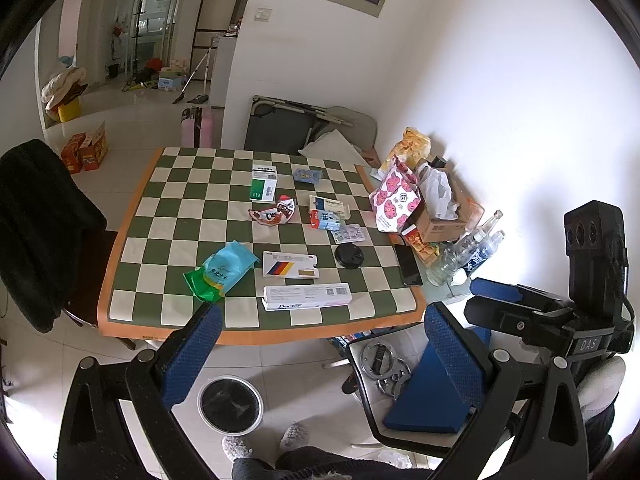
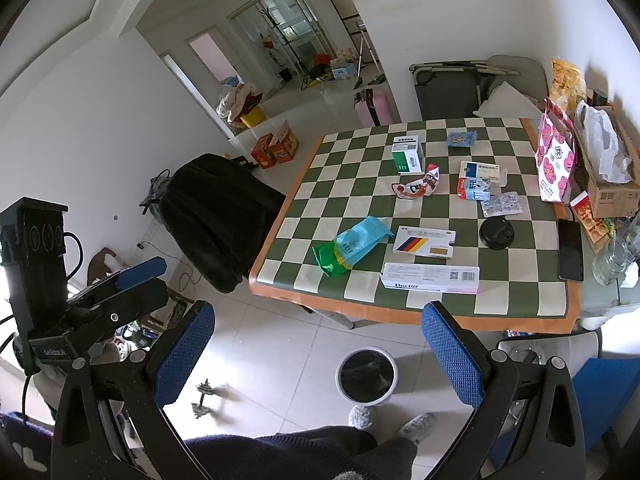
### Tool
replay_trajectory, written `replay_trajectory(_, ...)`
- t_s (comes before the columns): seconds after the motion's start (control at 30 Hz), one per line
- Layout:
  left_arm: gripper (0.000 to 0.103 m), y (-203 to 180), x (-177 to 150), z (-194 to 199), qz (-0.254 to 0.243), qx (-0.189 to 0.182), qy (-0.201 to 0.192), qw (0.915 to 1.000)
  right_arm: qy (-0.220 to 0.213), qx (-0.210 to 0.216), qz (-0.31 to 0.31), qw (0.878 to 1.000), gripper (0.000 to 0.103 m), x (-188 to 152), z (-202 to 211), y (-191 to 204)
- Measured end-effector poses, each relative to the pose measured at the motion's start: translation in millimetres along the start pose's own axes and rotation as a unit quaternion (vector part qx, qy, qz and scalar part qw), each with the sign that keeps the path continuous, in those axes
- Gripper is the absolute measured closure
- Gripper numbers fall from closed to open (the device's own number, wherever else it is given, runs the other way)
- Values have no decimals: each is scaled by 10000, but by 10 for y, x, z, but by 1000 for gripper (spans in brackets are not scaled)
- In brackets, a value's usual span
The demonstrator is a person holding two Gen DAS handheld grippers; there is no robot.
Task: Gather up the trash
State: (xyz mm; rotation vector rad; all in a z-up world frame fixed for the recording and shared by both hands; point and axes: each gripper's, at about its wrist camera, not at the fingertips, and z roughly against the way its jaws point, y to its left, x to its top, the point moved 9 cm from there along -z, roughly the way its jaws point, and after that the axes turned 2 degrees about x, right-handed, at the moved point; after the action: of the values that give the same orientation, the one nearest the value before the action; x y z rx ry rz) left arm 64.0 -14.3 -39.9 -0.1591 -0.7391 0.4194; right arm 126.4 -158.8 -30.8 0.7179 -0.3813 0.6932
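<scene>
A checkered table (image 1: pixel 168 200) (image 2: pixel 360 168) holds scattered trash: a blue-green plastic bag (image 1: pixel 220 270) (image 2: pixel 350 246), a white Doctor box (image 1: pixel 306 297) (image 2: pixel 430 278), a striped box (image 1: pixel 290 266) (image 2: pixel 424 244), a red crumpled wrapper (image 1: pixel 274 212) (image 2: pixel 418 184), a green-white box (image 1: pixel 263 186) (image 2: pixel 408 154), a black cup lid (image 1: pixel 349 256) (image 2: pixel 496 233) and blister packs (image 1: pixel 350 234) (image 2: pixel 502 204). A white bin with a black liner (image 1: pixel 230 404) (image 2: pixel 366 374) stands on the floor before the table. My left gripper (image 1: pixel 324 344) and right gripper (image 2: pixel 318 340) are open and empty, held back above the floor.
A chair draped in black cloth (image 1: pixel 36 220) (image 2: pixel 216 212) stands left of the table. A phone (image 1: pixel 408 258) (image 2: pixel 570 248), a pink flowered bag (image 1: pixel 394 196) (image 2: pixel 554 160), a cardboard box and bottles (image 1: pixel 468 248) crowd the table's right side. A blue-seated chair (image 1: pixel 432 396) and dumbbell (image 2: pixel 202 398) are on the floor.
</scene>
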Motion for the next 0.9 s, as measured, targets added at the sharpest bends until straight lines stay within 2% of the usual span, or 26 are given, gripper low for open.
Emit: replay_trajectory(0.9, 0, -12, -27, 9, 6, 0, 6, 10000, 6, -3, 22, 10000, 0, -16, -24, 6)
